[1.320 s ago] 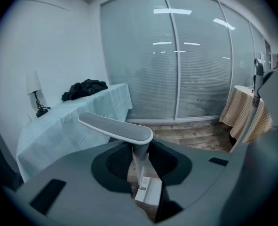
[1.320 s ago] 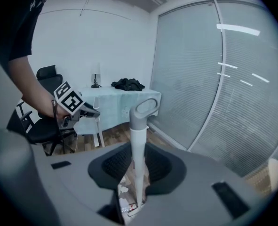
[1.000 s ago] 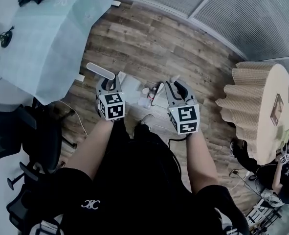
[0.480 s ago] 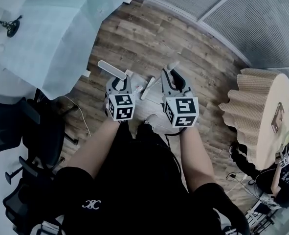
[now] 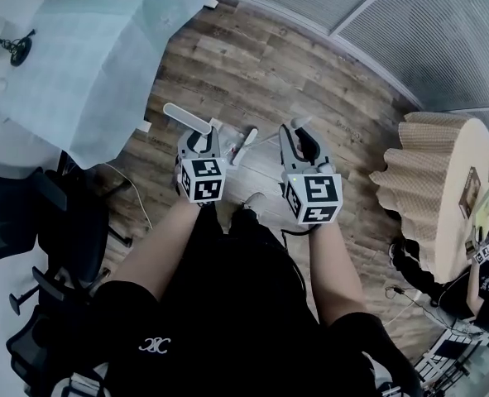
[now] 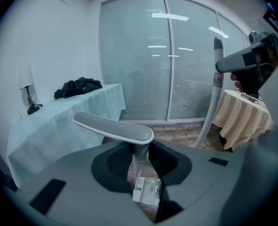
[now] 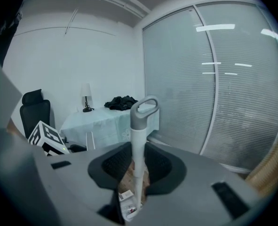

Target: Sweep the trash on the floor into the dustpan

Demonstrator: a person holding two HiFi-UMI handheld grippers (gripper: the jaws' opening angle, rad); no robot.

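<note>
My left gripper (image 5: 201,145) is shut on the stem of the dustpan handle (image 6: 114,126), whose flat grey top (image 5: 186,116) sticks out to the left in the head view. My right gripper (image 5: 298,139) is shut on the white broom handle (image 7: 138,149), which ends in a grey loop. Both poles stand upright between the jaws. White paper trash (image 6: 147,191) lies on the wooden floor (image 5: 252,64) below the left jaws, and more trash (image 7: 127,202) shows beneath the right jaws. A white strip (image 5: 244,145) shows between the two grippers. The dustpan's scoop and the broom's bristles are hidden.
A table with a pale cloth (image 5: 95,48) stands at the left, with a black office chair (image 5: 45,222) and a floor cable (image 5: 132,193) beside it. A round table with a checked cloth (image 5: 443,188) is at the right. A glass wall with blinds (image 5: 376,15) runs behind. A person (image 5: 484,292) crouches at far right.
Both grippers kept their hold. They drew closer together, then the right one shifted slightly right and toward me. The white trash pile seen a second ago is now mostly hidden.
</note>
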